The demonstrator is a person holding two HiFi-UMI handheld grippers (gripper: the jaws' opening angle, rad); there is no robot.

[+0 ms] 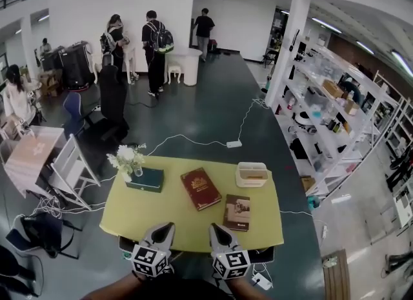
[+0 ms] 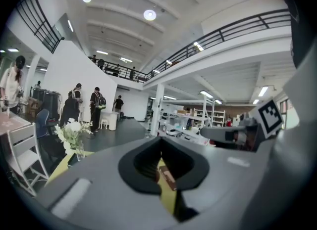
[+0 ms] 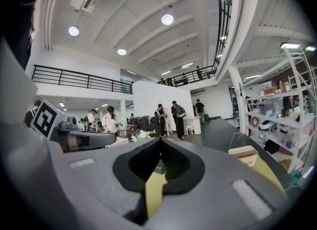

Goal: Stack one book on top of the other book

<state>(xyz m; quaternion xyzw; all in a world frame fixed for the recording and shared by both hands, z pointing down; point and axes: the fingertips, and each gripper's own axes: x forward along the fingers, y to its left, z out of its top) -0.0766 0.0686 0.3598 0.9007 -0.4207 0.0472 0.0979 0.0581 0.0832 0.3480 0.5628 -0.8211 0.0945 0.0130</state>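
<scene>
Two books lie flat and apart on the yellow table. The red book is near the middle, and a smaller brown book lies to its right, closer to me. My left gripper and right gripper hover side by side over the table's near edge, short of both books. Both are shut with nothing between the jaws. In the left gripper view the jaws meet, and a strip of a book shows through the gap below. The right gripper view shows its jaws closed over bare yellow tabletop.
A dark green box and a vase of white flowers stand at the table's far left. A cream tray sits at the far right. White chairs are to the left, shelving to the right, and people stand far behind.
</scene>
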